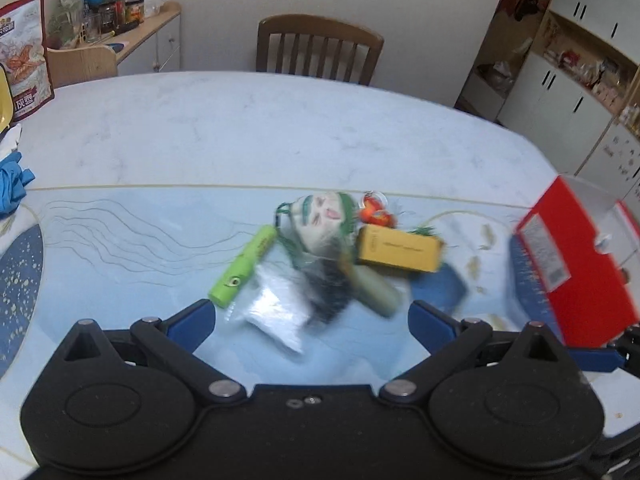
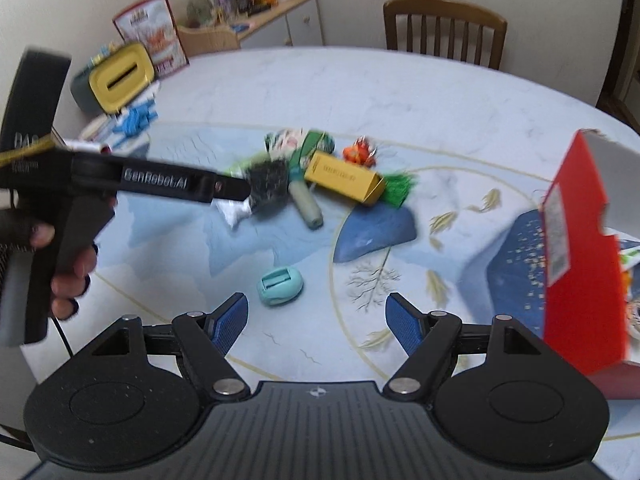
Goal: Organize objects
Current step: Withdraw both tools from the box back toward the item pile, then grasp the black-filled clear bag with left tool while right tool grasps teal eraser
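Where clutter crowds — red box [image 2: 576,256] beside.

Left wrist view: low over the table [image 1: 280,128], facing the far chair [image 1: 320,50], close above the object pile [image 1: 320,256]. Right wrist view: set further back and rightward, same heading. Shared: pile [image 2: 304,176], red box [image 1: 576,264] [image 2: 580,248], chair [image 2: 444,26], sideboard [image 2: 276,20].
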A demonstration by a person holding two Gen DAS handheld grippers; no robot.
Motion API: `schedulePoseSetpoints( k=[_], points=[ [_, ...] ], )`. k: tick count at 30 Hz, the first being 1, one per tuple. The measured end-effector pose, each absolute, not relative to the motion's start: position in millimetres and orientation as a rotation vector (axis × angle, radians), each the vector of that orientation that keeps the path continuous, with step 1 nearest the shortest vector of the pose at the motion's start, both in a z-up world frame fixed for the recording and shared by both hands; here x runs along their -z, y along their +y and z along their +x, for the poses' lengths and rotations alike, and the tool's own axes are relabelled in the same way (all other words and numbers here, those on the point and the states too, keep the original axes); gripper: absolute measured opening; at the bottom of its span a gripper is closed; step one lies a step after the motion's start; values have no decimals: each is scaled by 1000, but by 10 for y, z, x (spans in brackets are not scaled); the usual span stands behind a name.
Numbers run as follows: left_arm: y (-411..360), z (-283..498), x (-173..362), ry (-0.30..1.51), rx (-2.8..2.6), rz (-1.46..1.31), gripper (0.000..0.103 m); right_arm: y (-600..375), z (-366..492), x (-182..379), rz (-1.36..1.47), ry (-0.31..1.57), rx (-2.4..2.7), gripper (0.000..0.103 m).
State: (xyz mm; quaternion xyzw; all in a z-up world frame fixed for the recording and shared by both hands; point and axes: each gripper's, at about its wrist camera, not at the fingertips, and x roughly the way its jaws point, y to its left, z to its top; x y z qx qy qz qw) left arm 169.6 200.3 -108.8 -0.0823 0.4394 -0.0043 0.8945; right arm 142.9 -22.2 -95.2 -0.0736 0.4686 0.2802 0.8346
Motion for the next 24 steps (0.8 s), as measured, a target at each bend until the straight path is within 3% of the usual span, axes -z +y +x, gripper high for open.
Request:
schedulePoseSetpoints(
  k=[7,19,24],
  points=[
    [1917,1813,1259,916,74,-72,94,75,1497,1256,-232,1046,-617,74],
    [1938,2008,1368,898,108,-35,68,349,1595,1472,-300,1071,-657,54],
    [1954,1969,1330,884,111,-28,68,383,1608,1486,-308,1067,-666,52]
  ],
)
